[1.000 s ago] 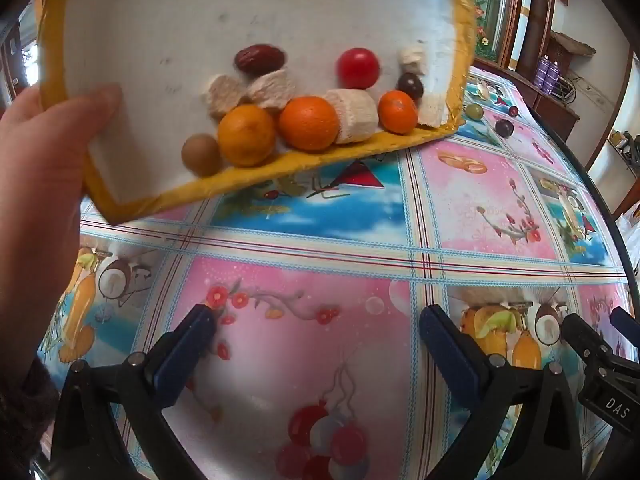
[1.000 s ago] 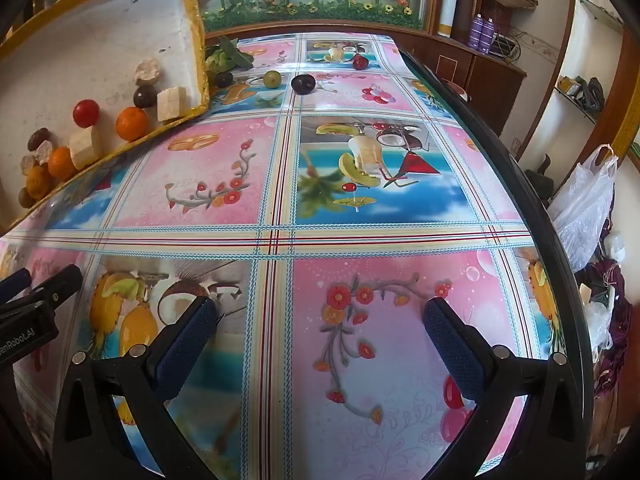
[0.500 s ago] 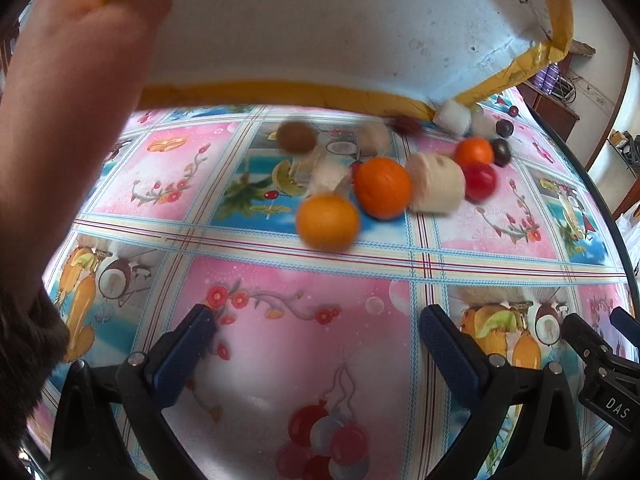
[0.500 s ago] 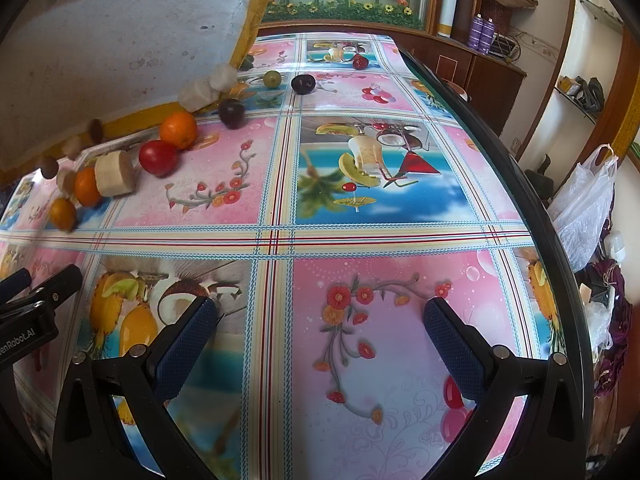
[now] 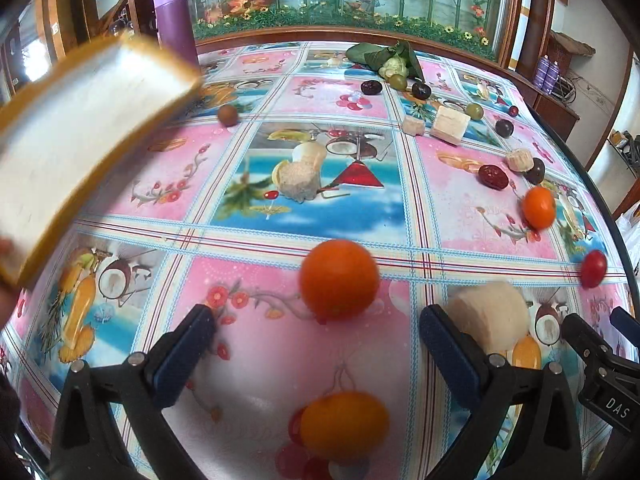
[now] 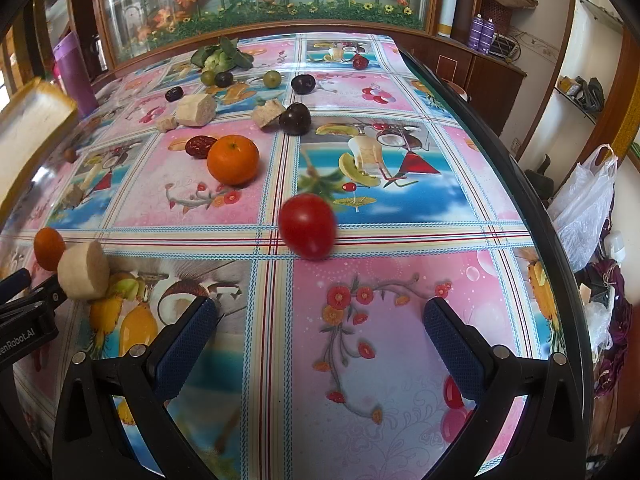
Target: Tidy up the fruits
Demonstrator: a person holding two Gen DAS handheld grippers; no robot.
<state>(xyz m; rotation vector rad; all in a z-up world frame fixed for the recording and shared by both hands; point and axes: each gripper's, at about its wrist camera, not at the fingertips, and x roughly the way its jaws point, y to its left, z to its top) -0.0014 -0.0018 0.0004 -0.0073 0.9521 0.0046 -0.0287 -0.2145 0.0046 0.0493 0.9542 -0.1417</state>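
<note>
Many fruits, held in the white tray (image 5: 76, 128) 1 second ago, are now scattered over the tablecloth (image 5: 452, 208). Blurred and cut off at left, the tray is empty of fruit. 1 orange (image 5: 339, 278) sits ahead of the wide-open, empty left gripper (image 5: 316, 344). Only the right view shows the tomato (image 6: 307, 226) clearly, beyond the right gripper (image 6: 320, 334), equally spread and empty.
</note>
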